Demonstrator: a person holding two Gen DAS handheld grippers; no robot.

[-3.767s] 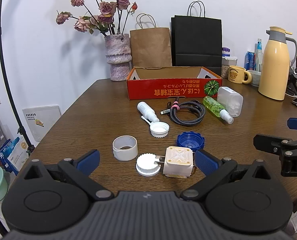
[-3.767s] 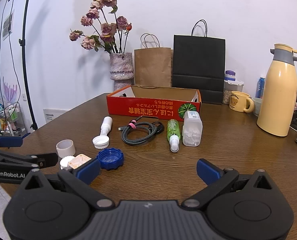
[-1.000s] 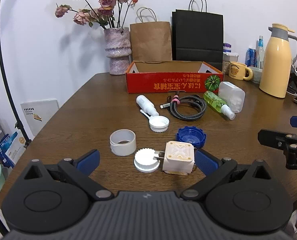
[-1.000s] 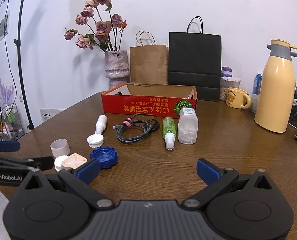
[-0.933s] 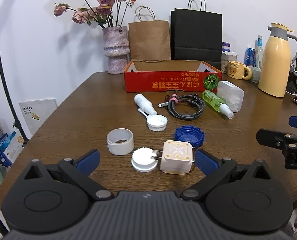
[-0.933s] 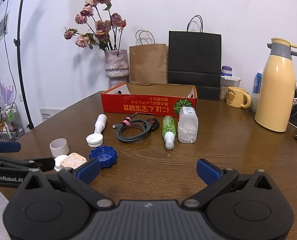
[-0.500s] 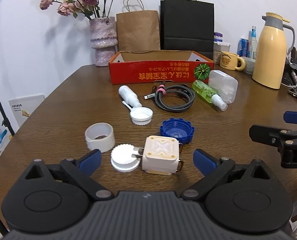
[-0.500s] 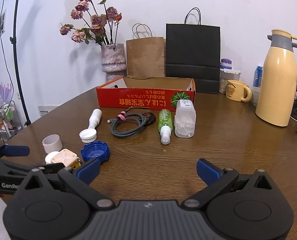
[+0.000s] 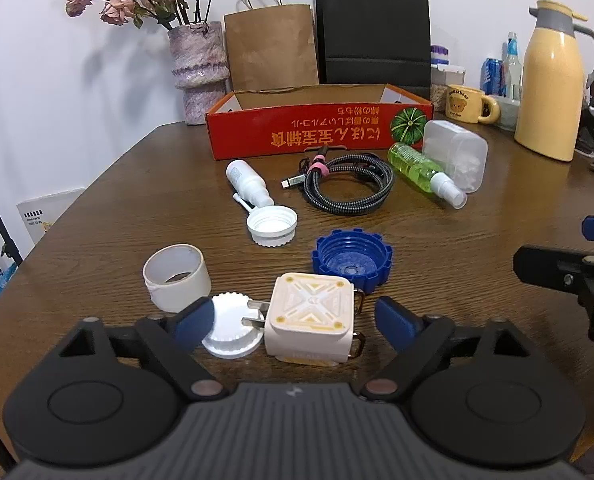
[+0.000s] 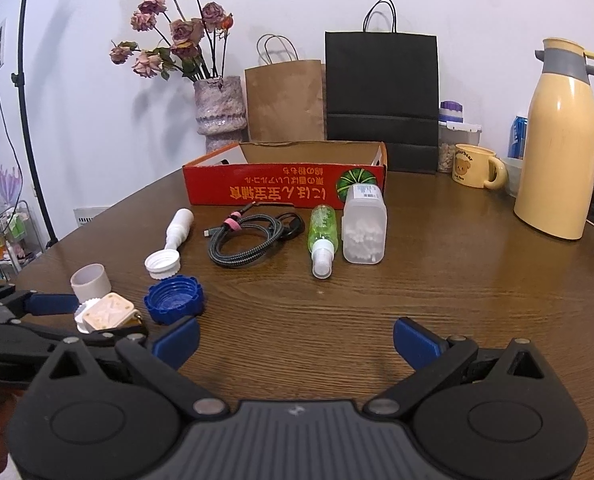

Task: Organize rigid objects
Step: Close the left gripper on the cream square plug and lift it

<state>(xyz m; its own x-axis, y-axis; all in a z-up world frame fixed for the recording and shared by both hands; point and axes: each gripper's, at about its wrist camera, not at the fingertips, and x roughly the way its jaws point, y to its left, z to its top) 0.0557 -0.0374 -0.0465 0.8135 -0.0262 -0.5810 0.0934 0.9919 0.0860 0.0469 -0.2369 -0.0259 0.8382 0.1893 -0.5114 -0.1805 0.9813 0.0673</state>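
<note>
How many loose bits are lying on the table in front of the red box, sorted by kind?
Caps and lids: 3 (blue cap, open white cap, ridged white lid)
Bottles: 2 (white bottle, green spray bottle)
Clear container: 1
Cable: 1
Charger plug: 1
Tape roll: 1
Total: 9

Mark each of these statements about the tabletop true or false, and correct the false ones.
1. The cream square charger block lies between the left gripper's fingers, untouched. True; they have just been closing.
2. The blue ribbed screw cap sits inside the red cardboard box. False: it lies on the brown wooden table, open side up.
3. The green spray bottle stands upright. False: it lies on its side beside the clear plastic container.
4. The right gripper is open, with nothing between its fingers. True.
5. The coiled braided cable lies before the box. True.
</note>
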